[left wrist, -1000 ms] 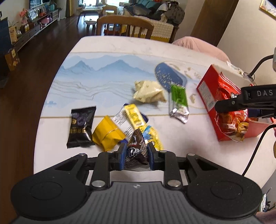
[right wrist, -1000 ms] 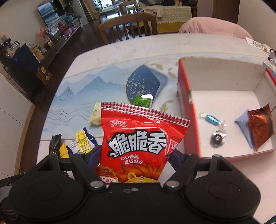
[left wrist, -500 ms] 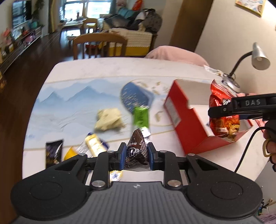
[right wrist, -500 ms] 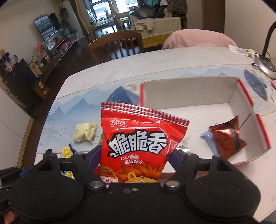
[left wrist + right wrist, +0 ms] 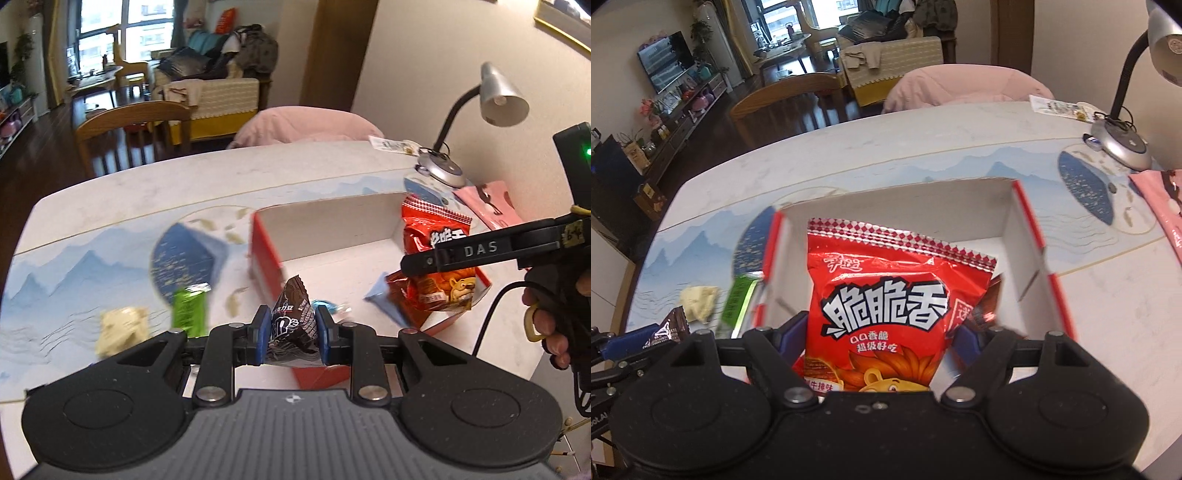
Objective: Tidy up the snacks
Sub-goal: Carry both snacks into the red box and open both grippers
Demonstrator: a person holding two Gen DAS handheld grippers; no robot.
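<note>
Across the landscape-print table [image 5: 110, 206], both grippers have swung over the red box [image 5: 264, 254]: left gripper [image 5: 291, 334] clamps a chocolate packet [image 5: 291, 321], right gripper [image 5: 877, 339] pinches the red crisps bag [image 5: 886, 295], seemingly ready to drop.

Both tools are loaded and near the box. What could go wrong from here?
1. The left tool pinches the dark brown chocolate packet over the red cardboard box's near wall; released here, it might drop outside.
2. The right tool holds the big red crisp bag over the orange foil packet; it may land on top.
</note>
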